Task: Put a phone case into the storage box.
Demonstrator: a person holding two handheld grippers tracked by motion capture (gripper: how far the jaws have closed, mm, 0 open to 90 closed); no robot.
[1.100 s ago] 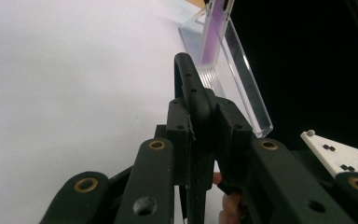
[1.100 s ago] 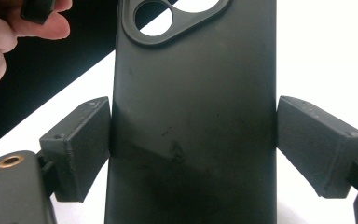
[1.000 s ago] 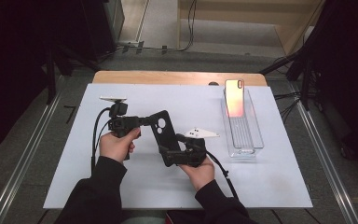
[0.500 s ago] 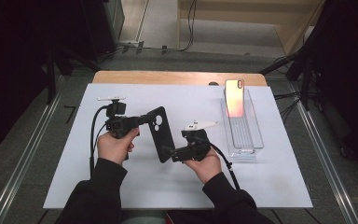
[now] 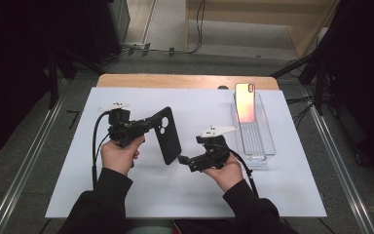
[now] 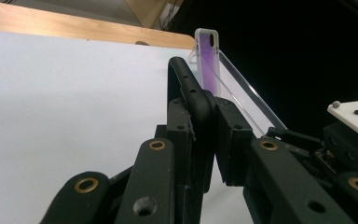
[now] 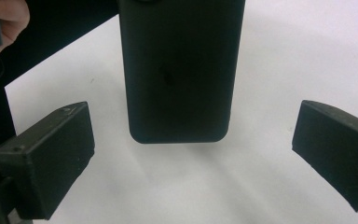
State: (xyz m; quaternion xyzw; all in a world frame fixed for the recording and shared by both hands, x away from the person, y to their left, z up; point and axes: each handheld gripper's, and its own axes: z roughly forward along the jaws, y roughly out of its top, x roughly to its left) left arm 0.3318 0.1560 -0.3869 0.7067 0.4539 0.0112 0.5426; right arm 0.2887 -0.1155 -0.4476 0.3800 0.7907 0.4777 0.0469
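White tabletop fills mid-frame. Left gripper clamps a flat black rubbery phone case at centre, held off the surface; right gripper, at its lower corner, has just spread its jaws wide, gripping nothing.

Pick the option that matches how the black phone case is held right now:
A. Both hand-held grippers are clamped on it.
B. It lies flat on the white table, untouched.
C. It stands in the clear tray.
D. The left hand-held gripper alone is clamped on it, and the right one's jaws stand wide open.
D: the left hand-held gripper pinches the black phone case by its edge, while the right hand-held gripper has its jaws spread clear of the case's end.
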